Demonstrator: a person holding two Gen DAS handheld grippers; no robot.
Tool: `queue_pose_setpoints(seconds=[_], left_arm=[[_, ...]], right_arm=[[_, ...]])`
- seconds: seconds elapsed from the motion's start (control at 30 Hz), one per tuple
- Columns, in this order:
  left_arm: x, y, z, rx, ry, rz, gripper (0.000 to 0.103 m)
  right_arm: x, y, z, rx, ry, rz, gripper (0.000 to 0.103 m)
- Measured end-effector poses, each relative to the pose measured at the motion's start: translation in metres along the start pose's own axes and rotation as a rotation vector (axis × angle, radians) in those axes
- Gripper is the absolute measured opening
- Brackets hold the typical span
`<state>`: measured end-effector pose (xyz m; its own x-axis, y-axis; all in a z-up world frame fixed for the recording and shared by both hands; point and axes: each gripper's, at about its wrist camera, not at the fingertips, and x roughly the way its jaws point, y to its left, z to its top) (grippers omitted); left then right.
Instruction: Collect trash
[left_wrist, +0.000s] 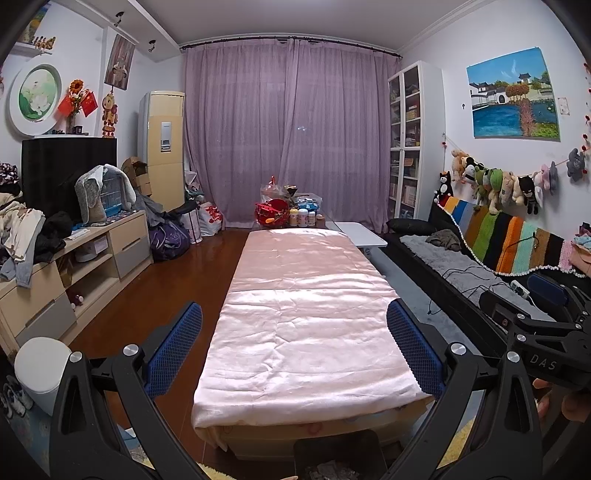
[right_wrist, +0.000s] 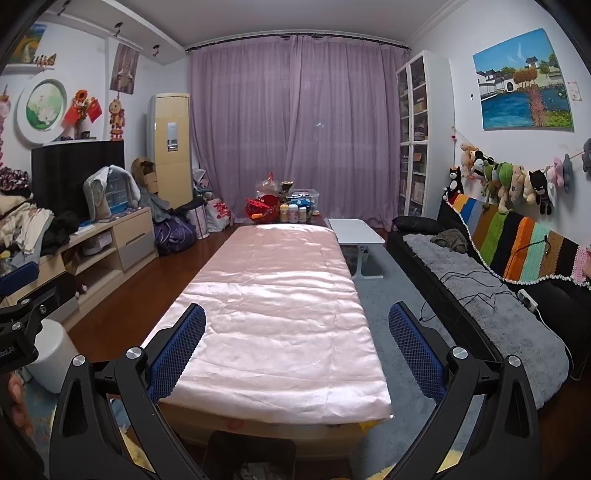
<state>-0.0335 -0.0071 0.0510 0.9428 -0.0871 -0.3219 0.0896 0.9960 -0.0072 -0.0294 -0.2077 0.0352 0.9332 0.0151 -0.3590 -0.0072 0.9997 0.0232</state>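
I hold both the left hand-held gripper (left_wrist: 293, 349) and right hand-held gripper (right_wrist: 295, 350) wide apart and empty above the pink-covered tabletop (left_wrist: 306, 314); trash looks heaped in the dark bin (left_wrist: 332, 467) at 6 o'clock, so I would tilt down to confirm first.

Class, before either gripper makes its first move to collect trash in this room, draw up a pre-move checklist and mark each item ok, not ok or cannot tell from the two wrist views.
1. Left gripper open and holding nothing: ok.
2. Right gripper open and holding nothing: ok.
3. Trash to pick up located: cannot tell; none shows on the pink cloth covering the long table.
4. Bin located: ok; a white bin stands on the floor at the left, though whether its lid is open cannot be told.
5. Grippers apart from each other: ok; each shows only at the edge of the other's view.
6. Dark container just below the grippers identified: cannot tell; it is cut off by the frame.
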Motion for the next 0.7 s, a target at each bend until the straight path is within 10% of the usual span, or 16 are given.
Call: queue_pose_setpoints(seconds=[0.7], left_arm=[[-0.0024, 0.0036, -0.0016, -0.051, -0.009, 0.004, 0.095]], right_arm=[[0.0012, 0.0, -0.0043, -0.002, 0.002, -0.001, 0.1]])
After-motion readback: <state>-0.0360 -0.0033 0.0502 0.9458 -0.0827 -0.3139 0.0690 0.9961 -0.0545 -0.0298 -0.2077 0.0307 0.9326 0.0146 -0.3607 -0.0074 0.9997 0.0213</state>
